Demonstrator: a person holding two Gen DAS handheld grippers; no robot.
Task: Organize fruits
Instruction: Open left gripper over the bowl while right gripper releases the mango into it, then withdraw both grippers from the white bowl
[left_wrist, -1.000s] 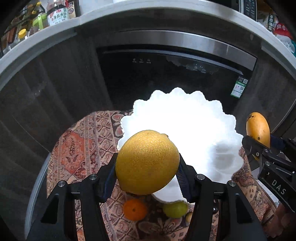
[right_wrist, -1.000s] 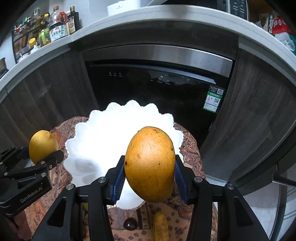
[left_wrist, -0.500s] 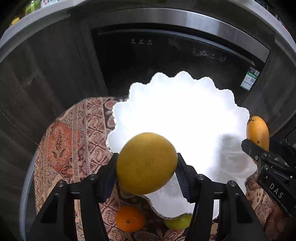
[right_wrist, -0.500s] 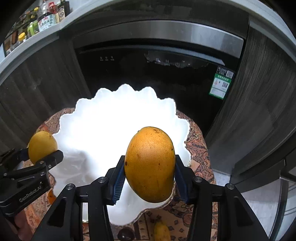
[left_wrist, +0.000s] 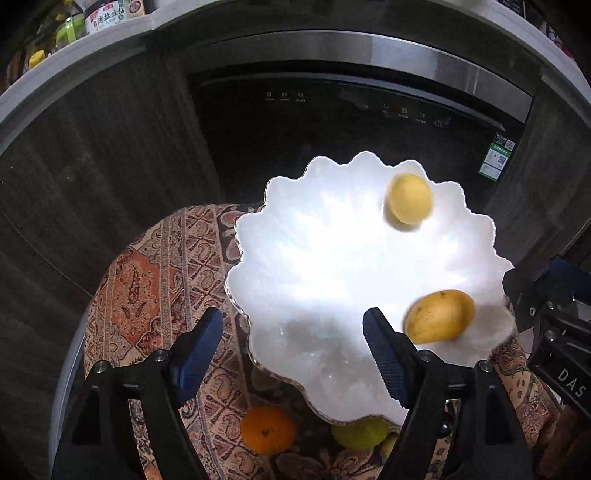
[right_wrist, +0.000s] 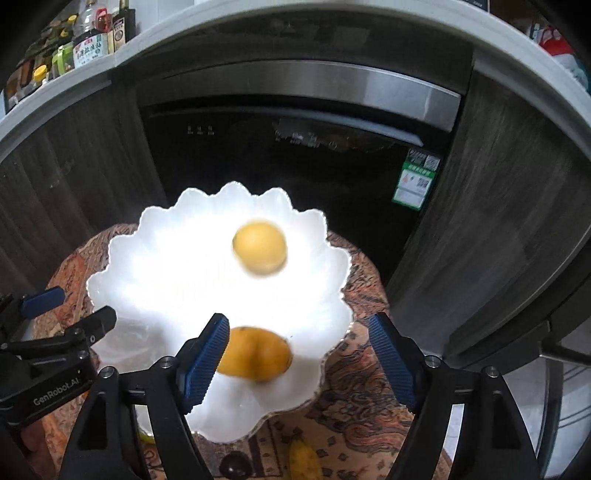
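**Scalloped white bowl** (left_wrist: 258, 236): stands on a small round table under a patterned cloth (left_wrist: 147, 280), in front of a dark built-in appliance (left_wrist: 332, 122). Holds two fruits.

**Lemon** (left_wrist: 409, 199): in the bowl toward 1 o'clock in the left wrist view; blurred, so probably not settled.

**Mango** (left_wrist: 439, 316): in the bowl near its 4 o'clock rim in the left view, lying on its side; also blurred.

**Left gripper** (left_wrist: 293, 349): jaws spread wide, nothing between them, above the bowl's near-left rim.

**Right gripper** (right_wrist: 297, 360): jaws spread wide, empty; the mango lies below, just past its left finger.

**Loose fruit on the cloth**: an orange (left_wrist: 267, 430) and a green fruit (left_wrist: 360, 432) at 6 o'clock of the bowl, the latter partly under the rim; a banana-like yellow piece (right_wrist: 304, 459) and a small dark round fruit (right_wrist: 234, 465) in the right view.

**Handling note**: both fruits look loose and the bowl glossy; best let them come to rest first. For the next pick, the orange is most exposed; approach low from the cloth side, clear of the overhanging rim, and release close to the bowl floor so nothing rolls out.
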